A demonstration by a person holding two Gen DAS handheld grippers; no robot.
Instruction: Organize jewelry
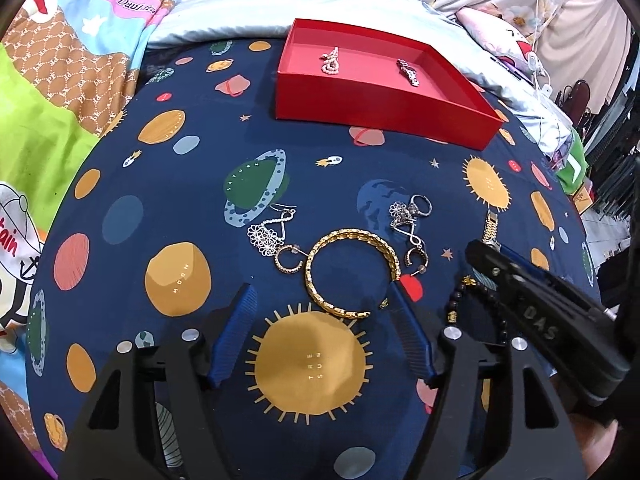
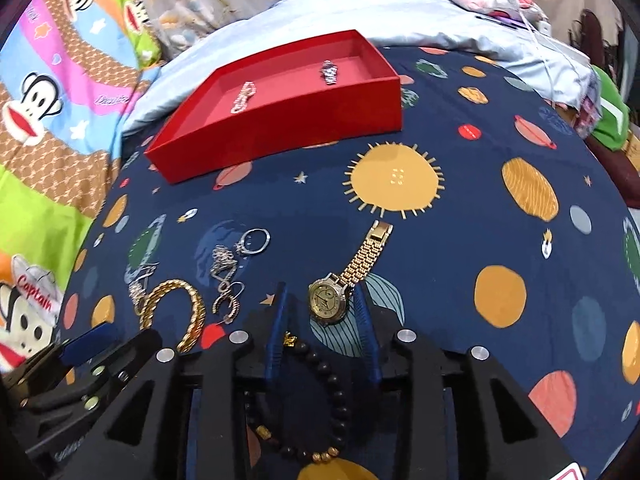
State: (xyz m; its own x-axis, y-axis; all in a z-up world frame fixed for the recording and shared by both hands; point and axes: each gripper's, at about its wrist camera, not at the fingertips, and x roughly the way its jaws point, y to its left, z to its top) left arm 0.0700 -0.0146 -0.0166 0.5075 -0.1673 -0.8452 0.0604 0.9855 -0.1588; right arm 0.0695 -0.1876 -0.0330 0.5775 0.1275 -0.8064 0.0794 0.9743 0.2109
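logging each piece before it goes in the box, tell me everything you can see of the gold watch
The gold watch lies flat and face up on the space-print cloth, outside the red box. Its round case looks silver-rimmed with a pale gold dial. One shiny gold link strap runs away from the case, ending in a clasp. The case sits between the fingers of the right gripper; the pads do not appear to press it. In the left wrist view only its strap end shows.

Left hand-held gripper (image 1: 322, 308) stands open over the gold bangle (image 1: 352, 270); red box (image 1: 380, 100) lies beyond.
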